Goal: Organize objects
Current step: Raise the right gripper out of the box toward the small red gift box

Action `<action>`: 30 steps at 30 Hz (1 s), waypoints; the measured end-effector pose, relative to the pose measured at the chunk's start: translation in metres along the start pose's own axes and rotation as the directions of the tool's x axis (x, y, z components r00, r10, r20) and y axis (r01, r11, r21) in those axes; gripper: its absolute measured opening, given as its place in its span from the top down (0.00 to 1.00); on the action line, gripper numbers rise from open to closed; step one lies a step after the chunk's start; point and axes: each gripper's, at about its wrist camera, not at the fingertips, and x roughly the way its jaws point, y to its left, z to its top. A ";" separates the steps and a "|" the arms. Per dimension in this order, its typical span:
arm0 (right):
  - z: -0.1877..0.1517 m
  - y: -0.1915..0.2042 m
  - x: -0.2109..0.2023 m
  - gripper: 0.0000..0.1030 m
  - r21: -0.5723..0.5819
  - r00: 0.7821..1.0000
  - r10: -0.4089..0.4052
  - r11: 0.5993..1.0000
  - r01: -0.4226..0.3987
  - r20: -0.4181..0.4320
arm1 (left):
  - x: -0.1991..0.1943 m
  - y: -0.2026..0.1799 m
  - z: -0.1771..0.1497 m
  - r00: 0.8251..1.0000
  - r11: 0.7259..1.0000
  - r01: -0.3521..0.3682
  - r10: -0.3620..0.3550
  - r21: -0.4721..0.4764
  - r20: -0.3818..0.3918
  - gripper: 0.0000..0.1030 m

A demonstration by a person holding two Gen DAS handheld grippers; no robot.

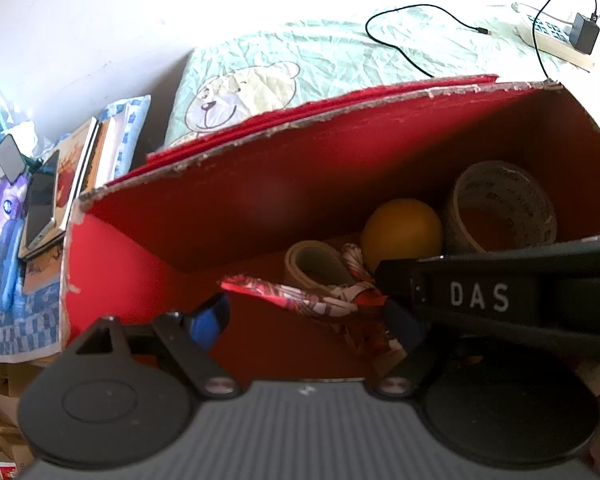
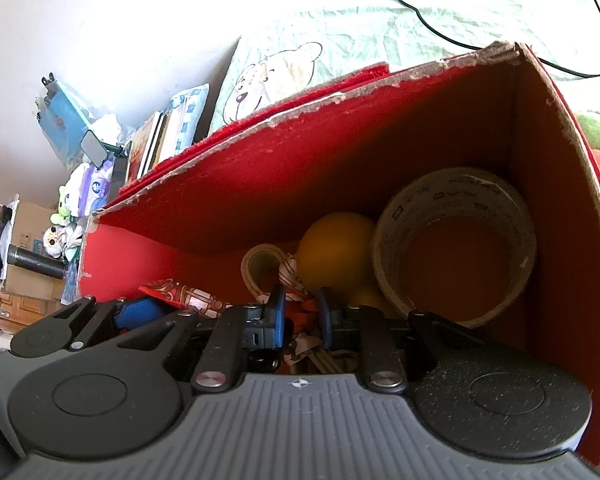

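Room: bed with pale green bear-print cover, black charger cable on it, books and clutter stacked at left by the wall.
Box: red cardboard box on the bed, holding tape roll, yellow ball, small tape roll.
Thing: patterned ribbon lies low in the box, beside the ball.
Right gripper: fingers pinched on the ribbon.
Left gripper: fingers spread, empty.
Step tip: lower the ribbon onto the box floor, let go only once it rests, lift straight up clear of the wall.

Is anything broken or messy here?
Yes. The red box's top edge is torn and ragged, showing bare cardboard. Inside, a patterned ribbon lies crumpled across the floor.
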 end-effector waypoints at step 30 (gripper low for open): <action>0.001 0.001 -0.003 0.78 -0.024 0.999 -0.032 0.999 0.031 -0.010 | -0.003 -0.005 -0.001 0.997 0.997 -0.075 0.075 0.008 0.031 0.15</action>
